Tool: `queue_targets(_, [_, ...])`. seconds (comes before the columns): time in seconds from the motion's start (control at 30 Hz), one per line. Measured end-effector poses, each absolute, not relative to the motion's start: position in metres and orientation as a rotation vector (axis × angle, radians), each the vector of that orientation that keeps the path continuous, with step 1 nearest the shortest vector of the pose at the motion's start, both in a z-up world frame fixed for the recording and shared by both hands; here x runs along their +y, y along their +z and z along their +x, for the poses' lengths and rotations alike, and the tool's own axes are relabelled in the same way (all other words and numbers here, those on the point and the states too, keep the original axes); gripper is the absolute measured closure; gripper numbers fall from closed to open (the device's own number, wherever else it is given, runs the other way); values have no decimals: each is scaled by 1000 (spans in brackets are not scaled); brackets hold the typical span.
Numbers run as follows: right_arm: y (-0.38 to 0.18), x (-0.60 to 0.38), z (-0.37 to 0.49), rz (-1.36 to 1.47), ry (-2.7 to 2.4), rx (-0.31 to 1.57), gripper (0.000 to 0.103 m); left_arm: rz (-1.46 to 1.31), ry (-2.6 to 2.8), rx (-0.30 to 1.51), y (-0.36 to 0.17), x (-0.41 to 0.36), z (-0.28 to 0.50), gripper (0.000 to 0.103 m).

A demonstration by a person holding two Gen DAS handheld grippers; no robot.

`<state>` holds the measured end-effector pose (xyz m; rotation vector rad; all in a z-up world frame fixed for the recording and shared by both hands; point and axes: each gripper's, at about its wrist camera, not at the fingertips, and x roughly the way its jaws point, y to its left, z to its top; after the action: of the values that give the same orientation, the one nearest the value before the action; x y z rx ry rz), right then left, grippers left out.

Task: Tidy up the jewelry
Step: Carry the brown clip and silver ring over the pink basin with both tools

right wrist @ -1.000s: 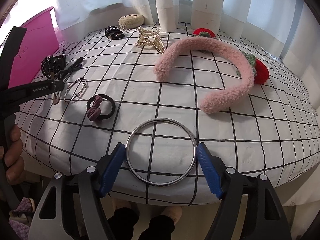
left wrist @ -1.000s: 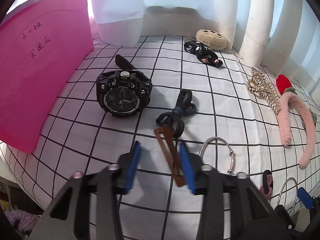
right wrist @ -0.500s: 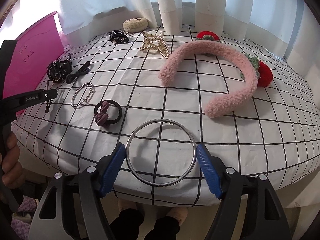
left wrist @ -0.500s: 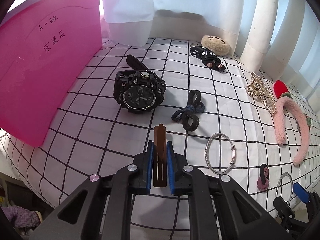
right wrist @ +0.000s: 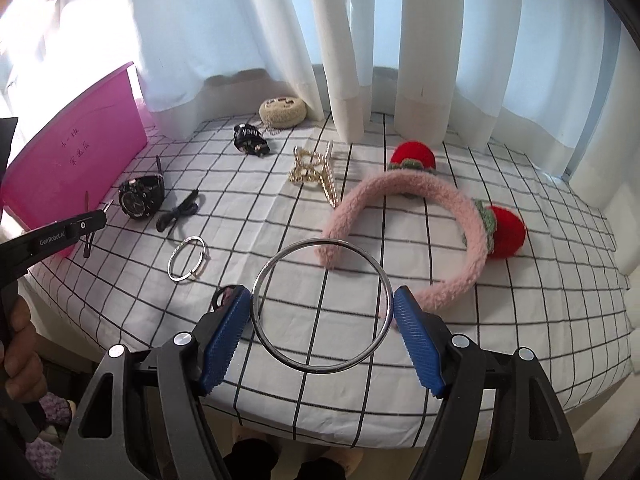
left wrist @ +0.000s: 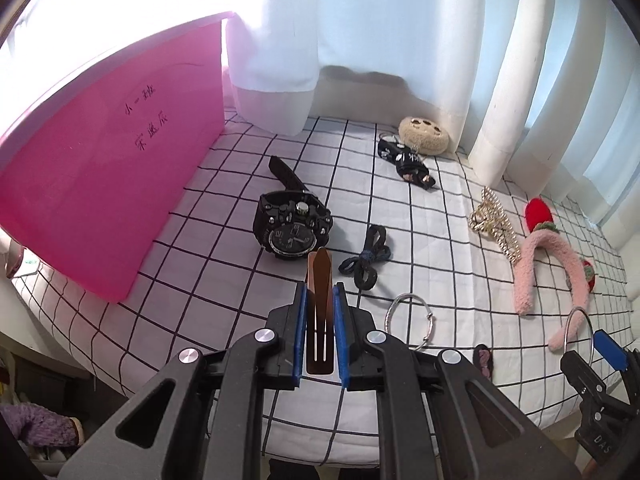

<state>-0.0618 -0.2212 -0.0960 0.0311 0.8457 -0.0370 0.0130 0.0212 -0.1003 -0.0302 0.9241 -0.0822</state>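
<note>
A: Left gripper (left wrist: 320, 300), what's it got?

B: Jaws clenched on a flat brown hair clip (left wrist: 319, 280), slotted end toward the handle, pointed end sticking out forward. Clip is off the cloth, held above it.

A: Right side?

B: Right gripper (right wrist: 322, 306) grasps a large silver bangle (right wrist: 322, 306) across its width, a blue pad pressed on each side of the rim. Jaws stand wide because the ring is wide. It's lifted clear of the checked cloth (right wrist: 400, 380).

A: What's still lying on the tabletop?

B: Black wristwatch (left wrist: 292, 230) near the pink bin (left wrist: 100, 200), which stands at the left edge with handwriting on its side. Just right of the watch, a dark knotted hair tie (left wrist: 366, 260). Nearer the front edge, a thin silver bracelet (right wrist: 187, 258). A small dark hair tie with a mauve knot (left wrist: 483, 360) sits by the edge, half hidden.

A: Further back?

B: Pearl claw clip (right wrist: 314, 174), a pink fuzzy headband (right wrist: 408, 236) with red strawberry trims, a black printed band (right wrist: 250, 140), and a beige fluffy pouch (right wrist: 282, 112) against the white curtains (right wrist: 340, 40).

A: The person?

B: Only a hand (right wrist: 18, 352) shows, wrapped round the left handle.
</note>
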Motion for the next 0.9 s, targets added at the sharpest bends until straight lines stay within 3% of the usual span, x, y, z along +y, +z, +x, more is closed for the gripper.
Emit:
queue_targets(0.47, [10, -181, 6, -29, 327, 642, 32, -185, 160, 764, 9, 65, -20, 90])
queue_targets(0.9, [75, -5, 105, -69, 660, 586, 32, -267, 379, 746, 53, 203, 24, 90])
